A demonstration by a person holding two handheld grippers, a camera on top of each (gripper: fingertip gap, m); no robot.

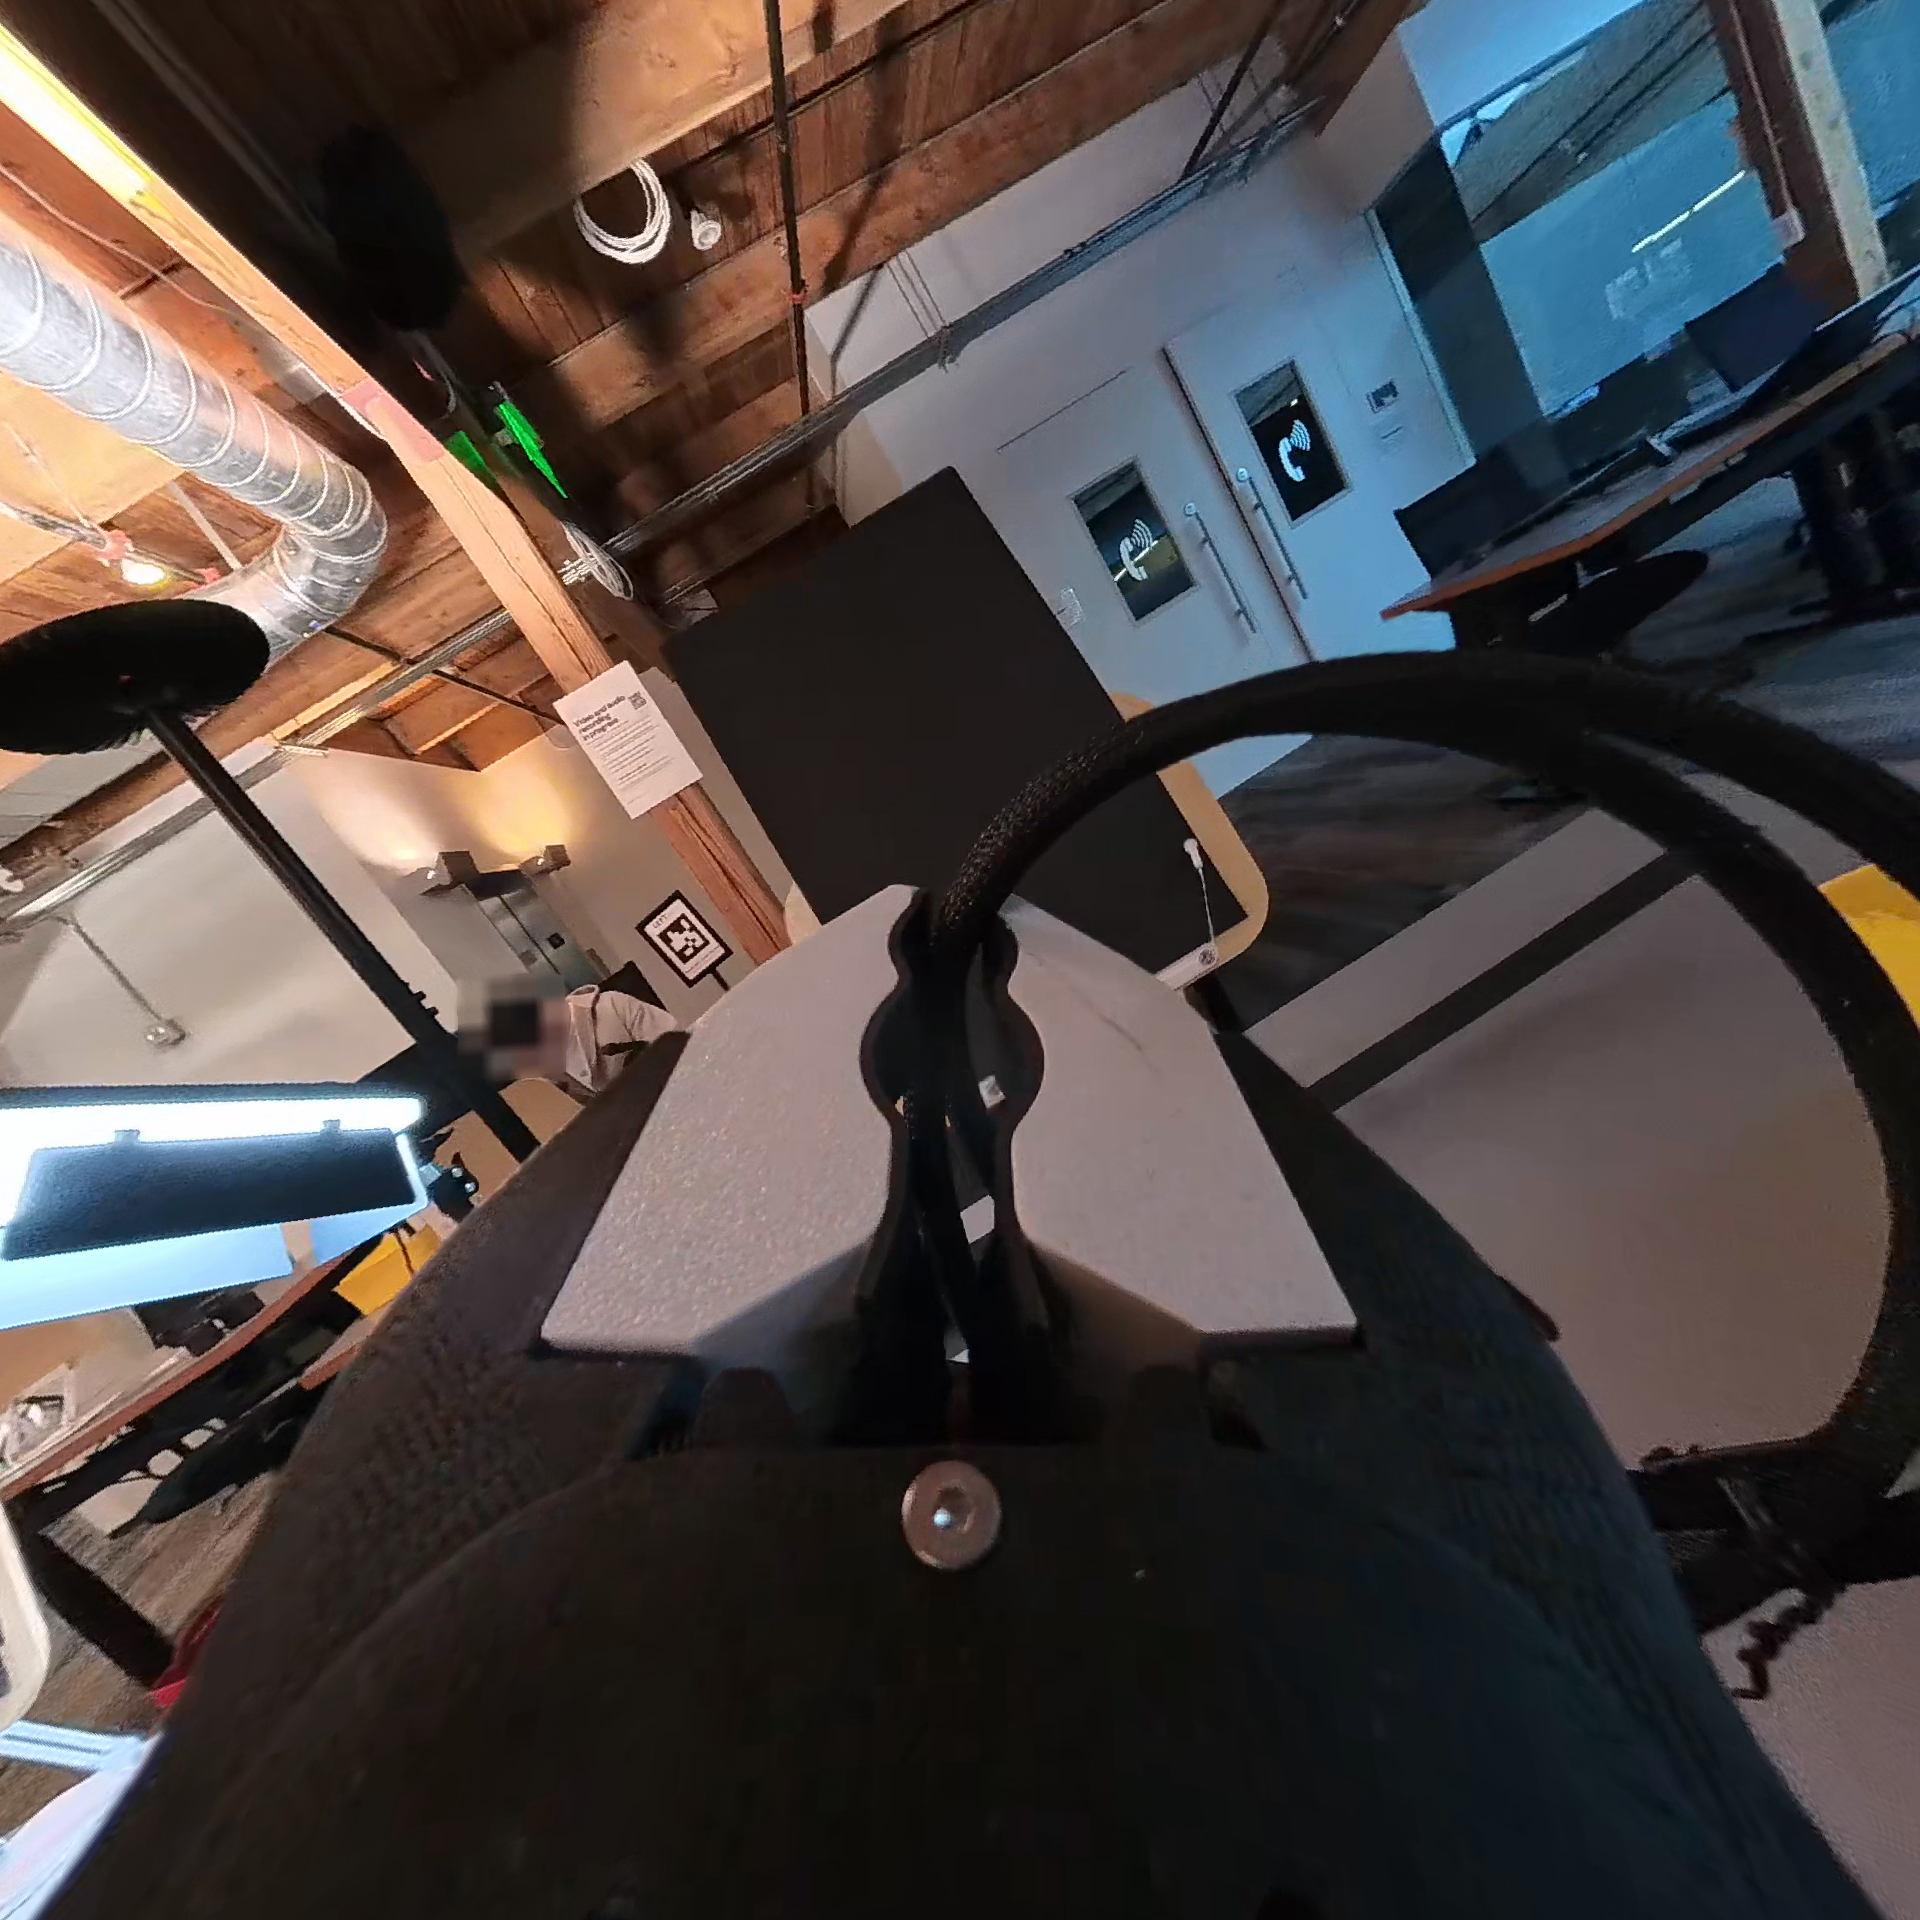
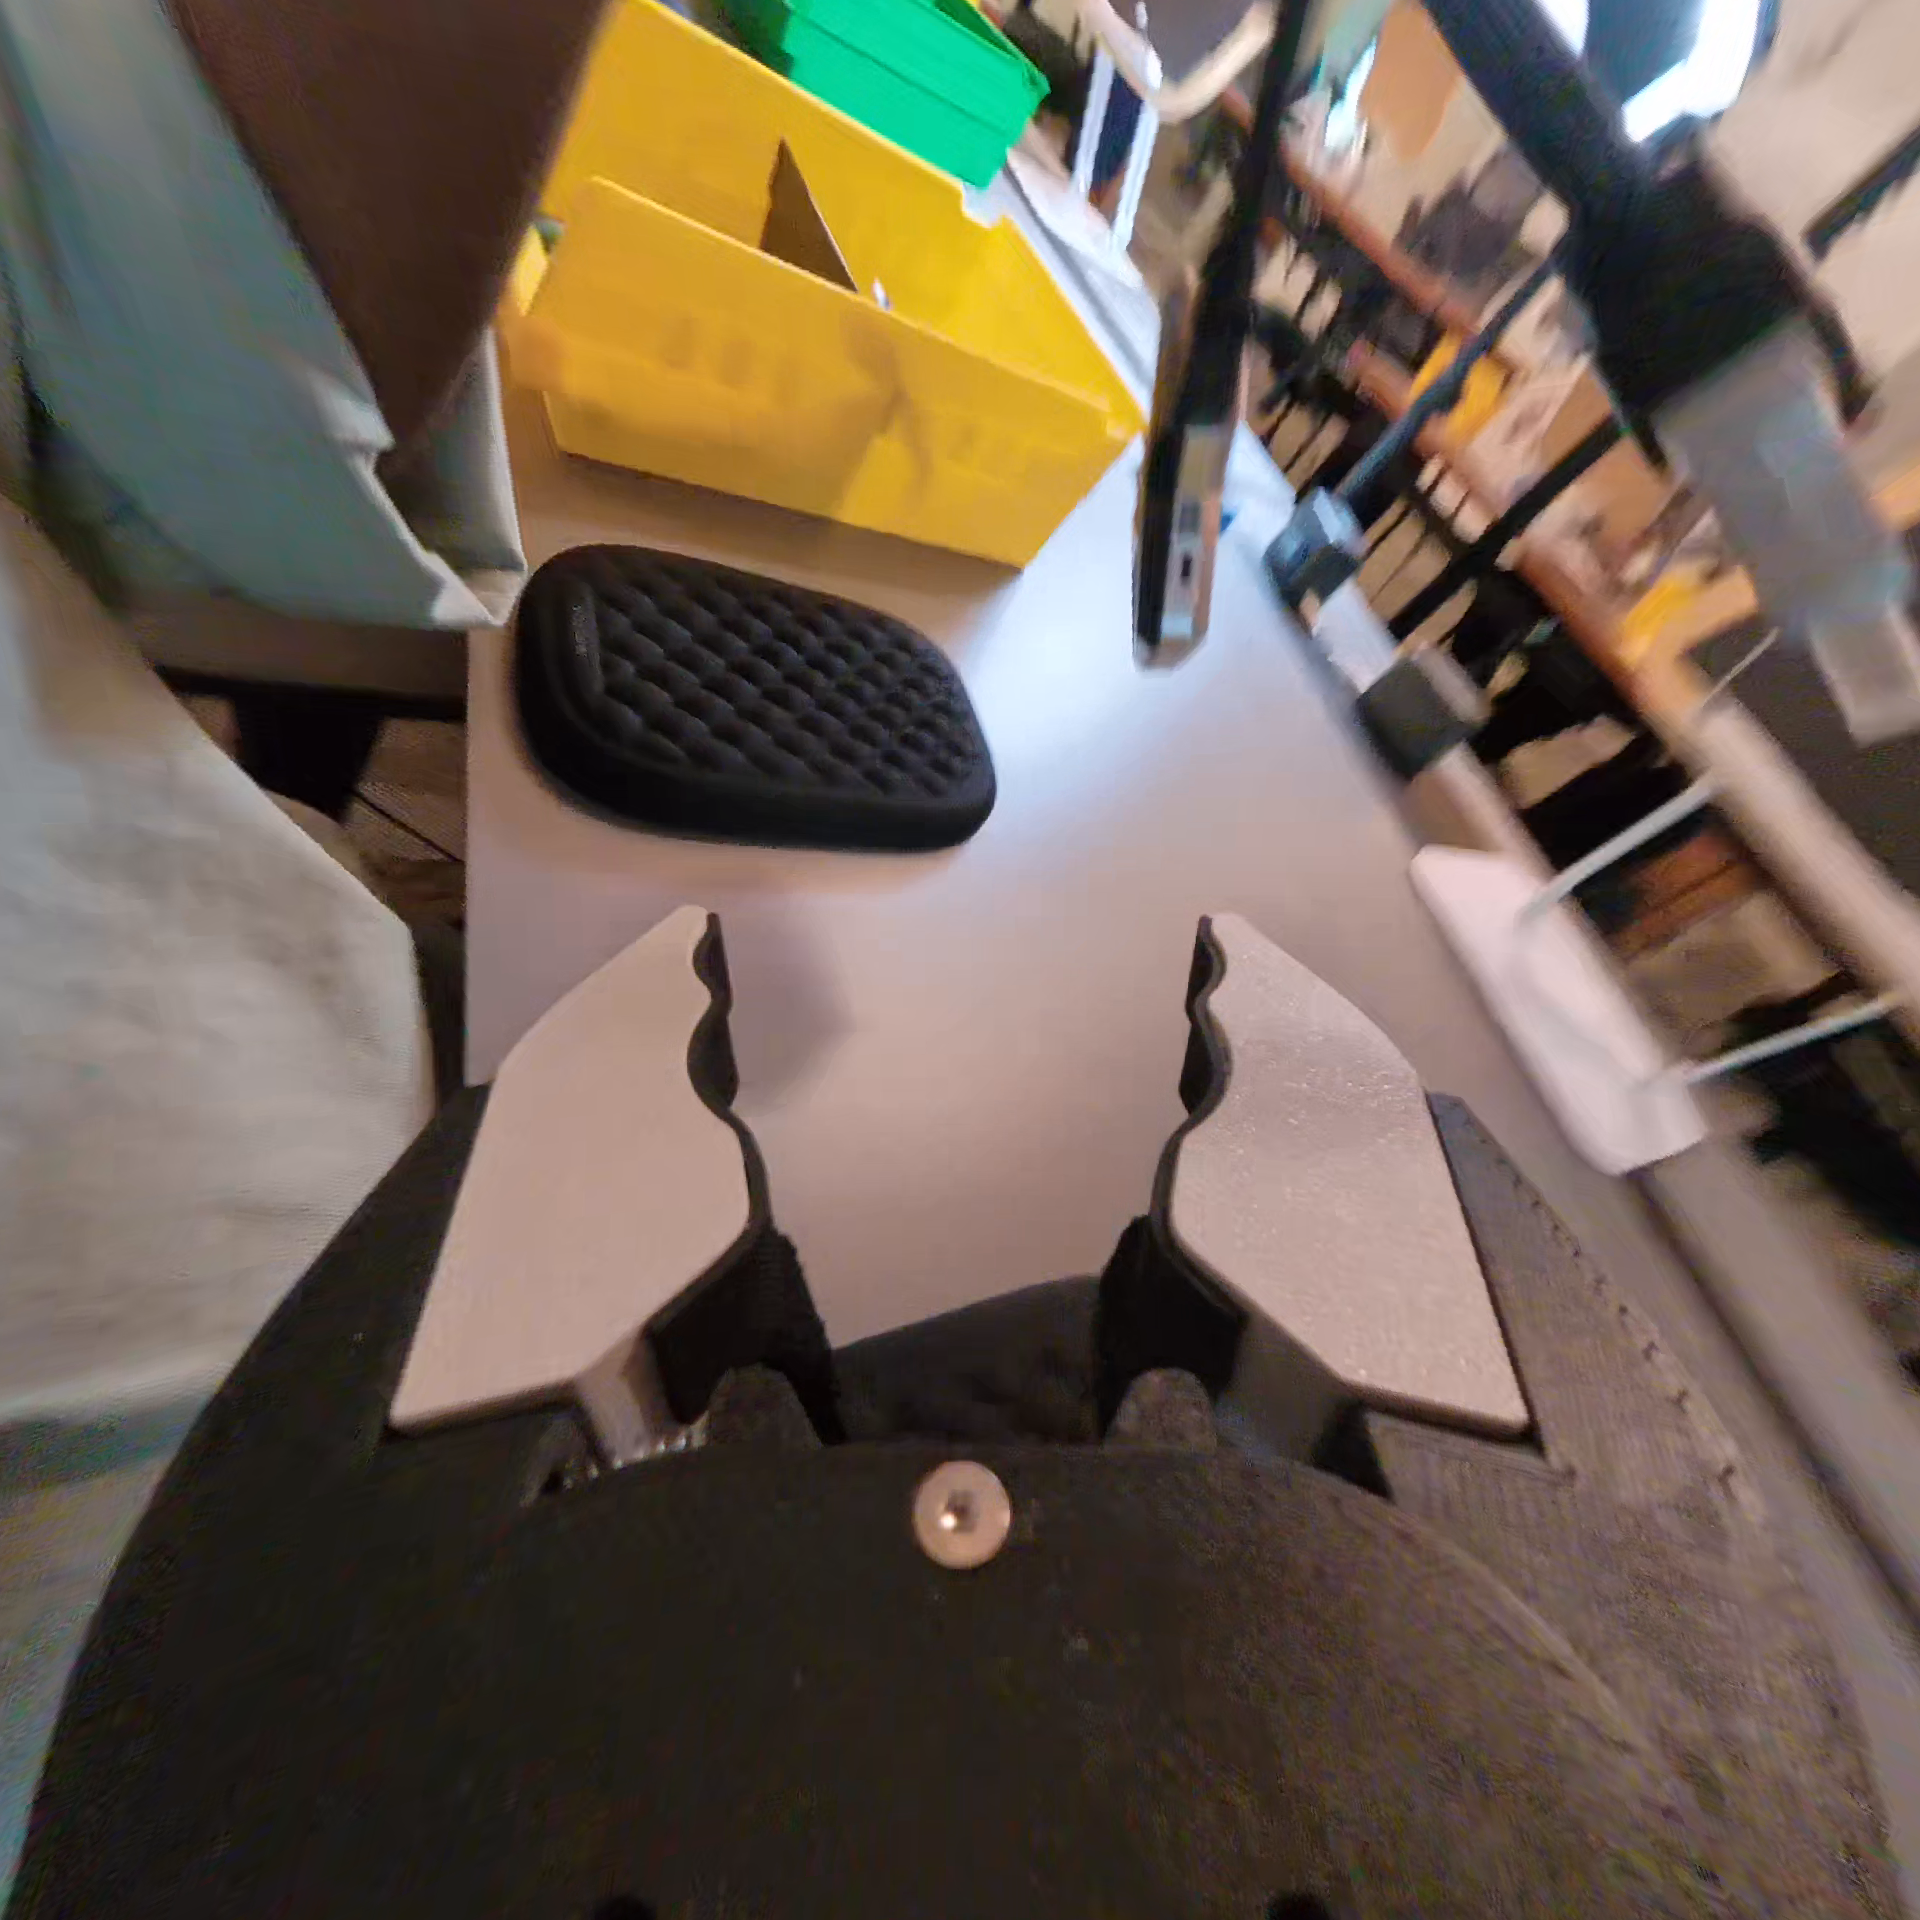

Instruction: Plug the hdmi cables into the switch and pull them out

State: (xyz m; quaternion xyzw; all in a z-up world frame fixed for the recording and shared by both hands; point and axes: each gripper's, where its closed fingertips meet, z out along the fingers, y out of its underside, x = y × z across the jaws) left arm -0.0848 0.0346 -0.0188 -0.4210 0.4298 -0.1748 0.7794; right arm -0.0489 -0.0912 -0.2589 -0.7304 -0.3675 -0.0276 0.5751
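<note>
One braided black hdmi cable [image 1: 1049, 821] is sitting pinched in your left claw [image 1: 951, 935], gripped near its plug end and arcing away to the right before dropping out of sight; the claw is tilted up toward the ceiling, so nothing you are aiming at is showing there. The plug itself is hidden between the fingers, so its orientation cannot be told. Your right claw [image 2: 961, 997] is standing wide and holding nothing, hovering over the grey tabletop [image 2: 1039, 935].

You are probably carrying the cable toward the switch, so level the left claw first and get the port in front of the camera. Keep the grip close behind the plug so it is not flexing as you push, and bring the free claw in to steady the switch.

Only the right wrist view is showing the workspace: a dark slab-like device [image 2: 1179, 499] hanging in mid-air from something black above it, possibly the switch, a black quilted pad [image 2: 748, 707], a yellow bin [image 2: 831, 374] and a green bin [image 2: 914, 73] behind. Only the left wrist view is showing the cable.
</note>
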